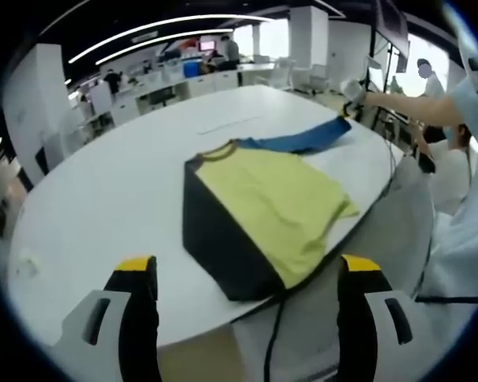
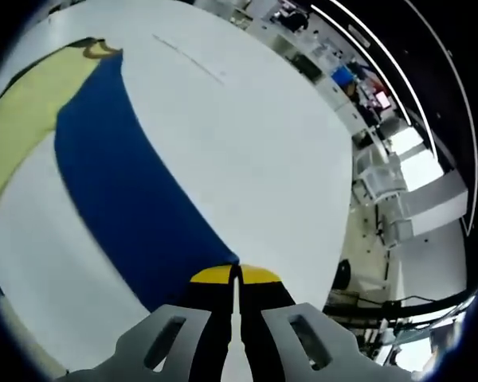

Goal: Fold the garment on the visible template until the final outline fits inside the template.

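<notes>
Open-plan office behind, with white desks [image 1: 175,83], ceiling light strips [image 1: 167,28] and a few people standing far off. In front, a large white oval table [image 1: 103,199] with broad bare surface on the far and left sides in the left gripper view; near edge curving just past the garment's corner, floor below. A thin faint line [image 1: 227,125] marked on the tabletop beyond the garment.

Near that edge, a dark rectangular template [image 1: 215,239] lying flat, one corner close to the table rim. On it, a yellow T-shirt [image 1: 279,203], covering most of the template and spilling over its right side; dark strip of template left bare along the left and near sides. Blue sleeve [image 2: 135,207] stretched out away from the yellow body toward the far right, off the template.

At the sleeve's end, the right gripper [image 2: 236,274], held out on an extended bare arm [image 1: 414,107]; yellow-tipped jaws pressed together on the sleeve edge, pinching the cloth. Left gripper [image 1: 247,274] hovering low in front of the table's near edge, jaws spread wide apart, nothing between them, template corner just ahead.
</notes>
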Demonstrator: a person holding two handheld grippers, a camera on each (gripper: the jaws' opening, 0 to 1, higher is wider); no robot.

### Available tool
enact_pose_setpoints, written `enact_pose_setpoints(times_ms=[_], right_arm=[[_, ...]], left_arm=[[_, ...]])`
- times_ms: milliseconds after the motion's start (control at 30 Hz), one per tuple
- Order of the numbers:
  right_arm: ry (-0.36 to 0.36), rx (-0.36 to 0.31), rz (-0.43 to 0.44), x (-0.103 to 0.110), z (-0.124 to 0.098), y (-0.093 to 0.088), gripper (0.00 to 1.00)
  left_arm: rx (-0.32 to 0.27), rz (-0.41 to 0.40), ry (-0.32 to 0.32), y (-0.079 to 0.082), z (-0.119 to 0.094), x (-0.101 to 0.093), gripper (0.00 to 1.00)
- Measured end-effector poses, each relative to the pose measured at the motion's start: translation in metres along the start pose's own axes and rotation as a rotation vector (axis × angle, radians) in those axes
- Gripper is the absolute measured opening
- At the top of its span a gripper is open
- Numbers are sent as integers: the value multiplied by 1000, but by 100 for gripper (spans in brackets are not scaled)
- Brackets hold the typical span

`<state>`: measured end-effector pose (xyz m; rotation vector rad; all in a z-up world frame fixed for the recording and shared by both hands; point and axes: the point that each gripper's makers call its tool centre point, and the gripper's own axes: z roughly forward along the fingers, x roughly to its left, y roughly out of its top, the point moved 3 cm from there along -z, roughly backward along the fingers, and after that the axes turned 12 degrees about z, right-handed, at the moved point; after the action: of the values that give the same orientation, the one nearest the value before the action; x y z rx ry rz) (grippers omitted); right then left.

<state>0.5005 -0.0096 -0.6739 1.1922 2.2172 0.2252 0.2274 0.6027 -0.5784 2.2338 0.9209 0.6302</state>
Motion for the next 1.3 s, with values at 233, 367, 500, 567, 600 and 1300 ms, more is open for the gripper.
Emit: enact_pose_setpoints(times_ms=[233, 367, 500, 567, 600, 1300], right_arm=[[-5, 6, -29, -2, 6, 3, 2], [3, 19, -25, -4, 13, 1, 2], [6, 33, -17, -2, 20, -6, 2], [13, 44, -11, -1, 21, -8, 2], [12, 51, -1, -1, 22, -10, 2], [42, 122, 30, 4, 46, -34, 2]], left_arm=[[1, -7, -5, 0, 0, -2, 90], [17, -7, -11, -1, 4, -2, 89], [15, -14, -9, -1, 1, -2, 89], [21, -15, -8, -3, 1, -2, 89], [24, -16, -8, -3, 1, -2, 89], [43, -7, -16, 1, 5, -1, 88]])
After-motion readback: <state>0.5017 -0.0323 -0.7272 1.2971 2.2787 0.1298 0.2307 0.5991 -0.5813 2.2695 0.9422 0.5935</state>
